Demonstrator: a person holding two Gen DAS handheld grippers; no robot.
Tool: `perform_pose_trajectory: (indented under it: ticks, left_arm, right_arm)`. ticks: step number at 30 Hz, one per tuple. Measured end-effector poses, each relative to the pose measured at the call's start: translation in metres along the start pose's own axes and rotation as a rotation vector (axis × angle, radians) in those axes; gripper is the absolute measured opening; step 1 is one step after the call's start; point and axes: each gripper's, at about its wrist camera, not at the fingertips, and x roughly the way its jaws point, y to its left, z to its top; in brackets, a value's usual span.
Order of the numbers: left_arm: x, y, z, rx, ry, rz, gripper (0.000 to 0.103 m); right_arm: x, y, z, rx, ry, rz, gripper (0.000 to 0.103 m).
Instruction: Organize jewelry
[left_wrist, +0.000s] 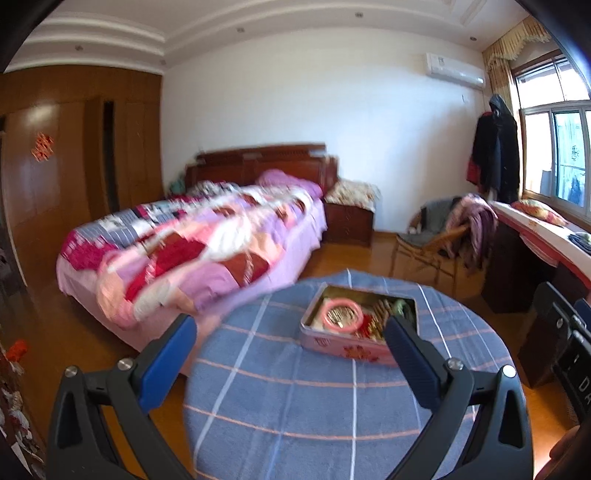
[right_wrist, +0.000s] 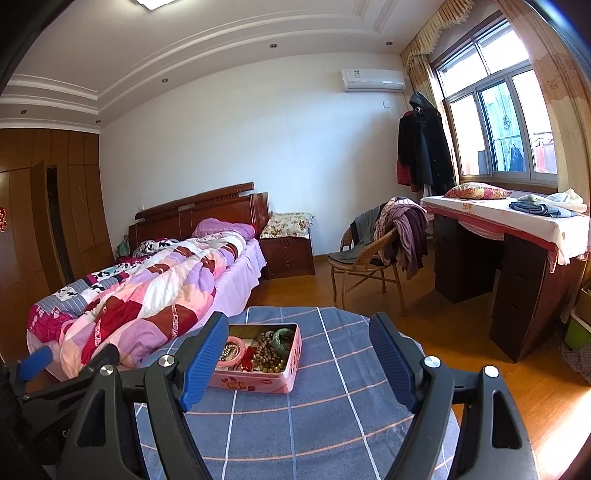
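A pink tin box stands open on a round table with a blue checked cloth. It holds a pink ring-shaped bracelet, wooden bead strings, a green bangle and red pieces. My left gripper is open and empty, above the table, with the tin just past its right finger. My right gripper is open and empty; the tin sits between its fingers, close to the left one. The left gripper also shows at the left edge of the right wrist view.
A bed with a pink patchwork quilt lies left of the table. A wicker chair with clothes and a covered desk stand to the right under the window. A wooden wardrobe lines the left wall.
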Motion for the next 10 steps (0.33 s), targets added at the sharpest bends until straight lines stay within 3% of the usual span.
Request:
perform_pose_trajectory:
  ticks: [3, 10]
  left_arm:
    - [0.006, 0.000, -0.005, -0.014, 0.030, -0.028, 0.103]
    - [0.018, -0.003, -0.008, -0.004, 0.057, 0.021, 0.103]
  right_arm:
    - [0.006, 0.000, -0.003, 0.000, 0.017, -0.002, 0.079]
    - [0.024, -0.004, -0.009, -0.013, 0.060, -0.032, 0.079]
